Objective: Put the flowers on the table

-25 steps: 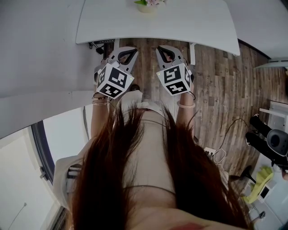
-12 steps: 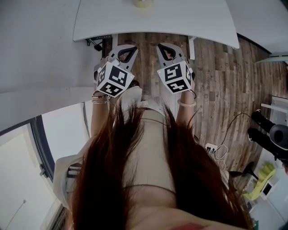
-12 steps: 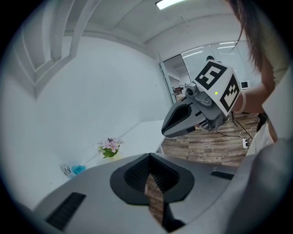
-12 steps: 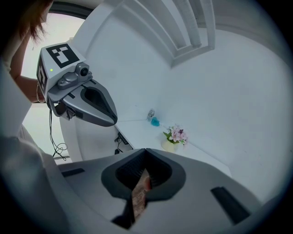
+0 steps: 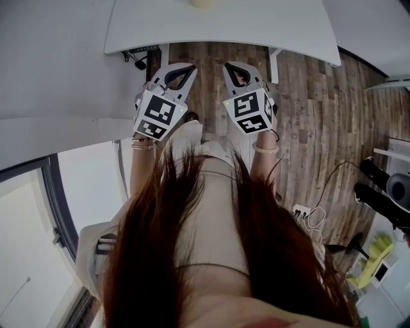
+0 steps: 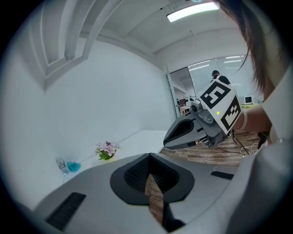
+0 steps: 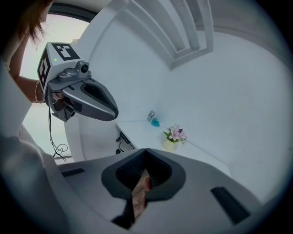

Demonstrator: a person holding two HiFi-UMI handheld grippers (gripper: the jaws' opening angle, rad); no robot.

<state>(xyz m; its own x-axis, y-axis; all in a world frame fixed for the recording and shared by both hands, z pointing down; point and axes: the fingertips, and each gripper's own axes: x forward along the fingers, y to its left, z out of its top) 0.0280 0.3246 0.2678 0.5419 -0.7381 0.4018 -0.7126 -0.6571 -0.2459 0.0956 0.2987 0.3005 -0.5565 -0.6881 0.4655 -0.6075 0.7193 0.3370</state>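
A small pot of pink flowers (image 6: pixel 106 150) stands on the white table (image 6: pixel 137 139) near the wall. The same flowers (image 7: pixel 175 135) show in the right gripper view. In the head view only the pot's rim (image 5: pixel 201 2) shows at the top edge, on the table (image 5: pixel 269 32). My left gripper (image 5: pixel 189 69) and right gripper (image 5: pixel 228 66) hang side by side over the wooden floor, short of the table's near edge. Both are shut and hold nothing. Each also shows in the other's view: the right gripper (image 6: pixel 167 141) and the left gripper (image 7: pixel 114 114).
A blue object (image 7: pixel 155 122) and a small glass (image 7: pixel 150 115) stand on the table beyond the flowers. Cables (image 5: pixel 138 61) hang under the table's left end. A white wall (image 5: pixel 51 64) runs along the left. Black equipment (image 5: pixel 384 198) and more cables (image 5: pixel 311 218) lie on the floor at right.
The table and the flower pot have slid up toward the top edge of the head view. The left gripper's marker cube has rolled a little. Both grippers stay shut.
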